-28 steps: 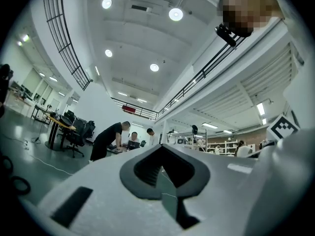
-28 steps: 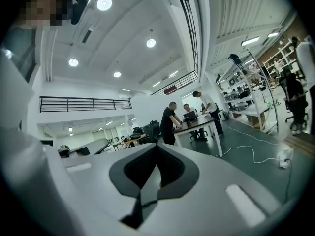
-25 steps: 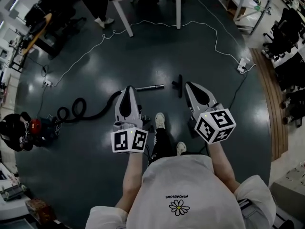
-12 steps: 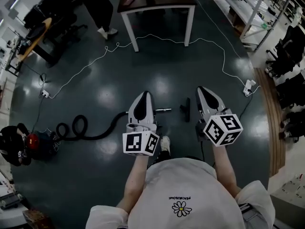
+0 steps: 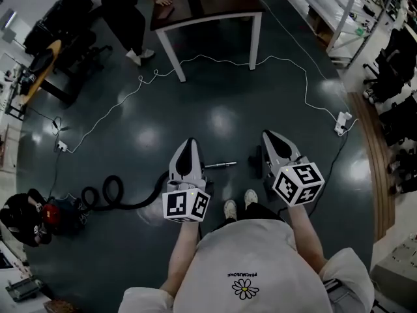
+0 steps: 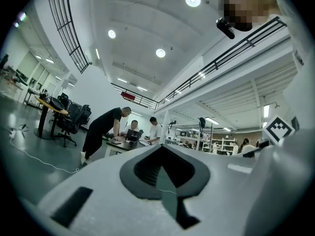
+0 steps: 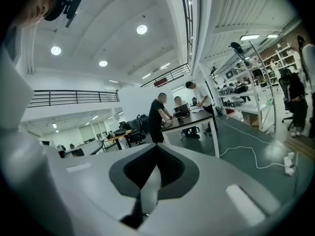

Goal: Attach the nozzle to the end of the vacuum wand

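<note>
The left gripper (image 5: 189, 143) and right gripper (image 5: 269, 135) are held empty, fingers together; the black plastic nozzle (image 5: 255, 162) by the silver metal wand (image 5: 220, 165) may be knocked aside if approached unopened.

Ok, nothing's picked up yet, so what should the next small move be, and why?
Probably lower the right tool and open it over the nozzle. Both it and the left tool are shut and empty, held above the floor, while the nozzle lies beside the right tool, apart from the end of the wand, so nothing can be joined until one part is gripped.
</note>
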